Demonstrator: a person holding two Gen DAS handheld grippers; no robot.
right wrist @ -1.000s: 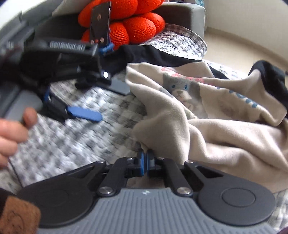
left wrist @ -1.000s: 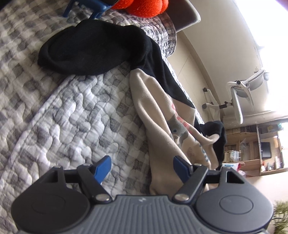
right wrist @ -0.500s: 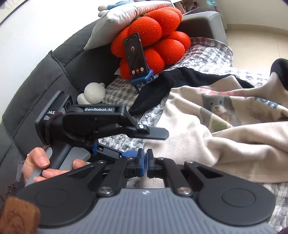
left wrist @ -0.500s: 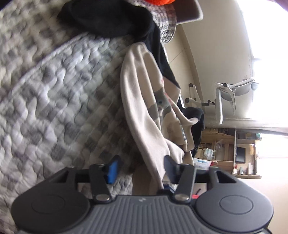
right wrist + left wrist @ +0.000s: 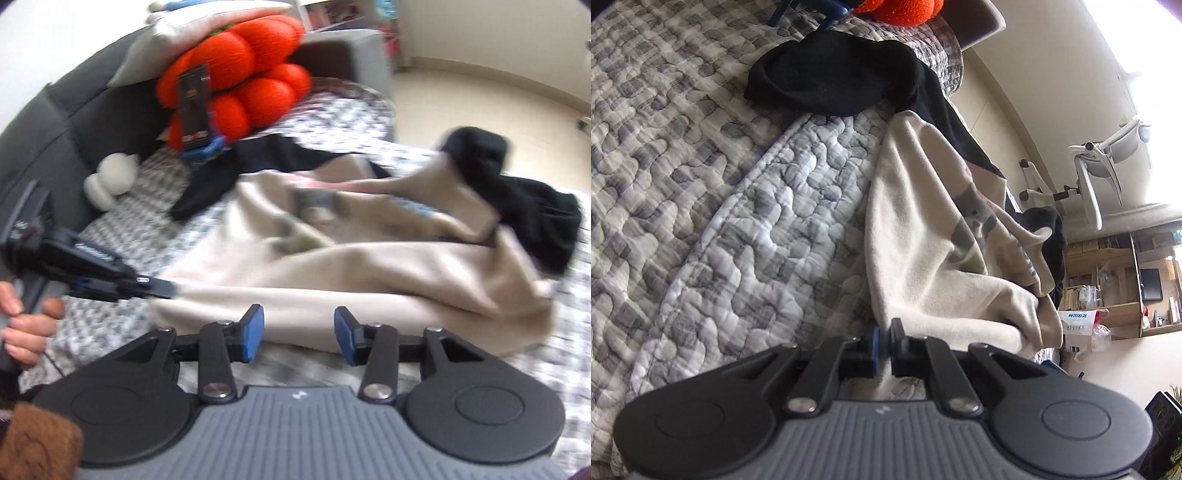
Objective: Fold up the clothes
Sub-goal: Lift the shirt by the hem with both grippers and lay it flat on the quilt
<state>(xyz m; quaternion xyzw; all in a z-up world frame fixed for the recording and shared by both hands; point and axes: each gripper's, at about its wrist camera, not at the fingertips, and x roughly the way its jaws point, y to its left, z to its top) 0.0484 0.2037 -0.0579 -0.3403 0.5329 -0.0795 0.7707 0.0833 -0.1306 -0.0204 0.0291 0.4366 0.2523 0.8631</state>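
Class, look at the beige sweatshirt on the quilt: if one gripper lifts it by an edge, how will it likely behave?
The beige sweatshirt probably sags: it lies in soft creases. The left gripper pinches only one edge, so the rest likely trails. Its fleecy surface suggests little slipping.

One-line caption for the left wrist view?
Left gripper shut on the beige garment's edge, over a grey quilt, black garment behind.

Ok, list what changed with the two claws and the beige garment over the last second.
The left claw closed from wide open onto the edge of the beige garment. The right claw let go of that garment's edge, and its jaws are opening, nothing between them. The black garment and orange cushion stayed put.
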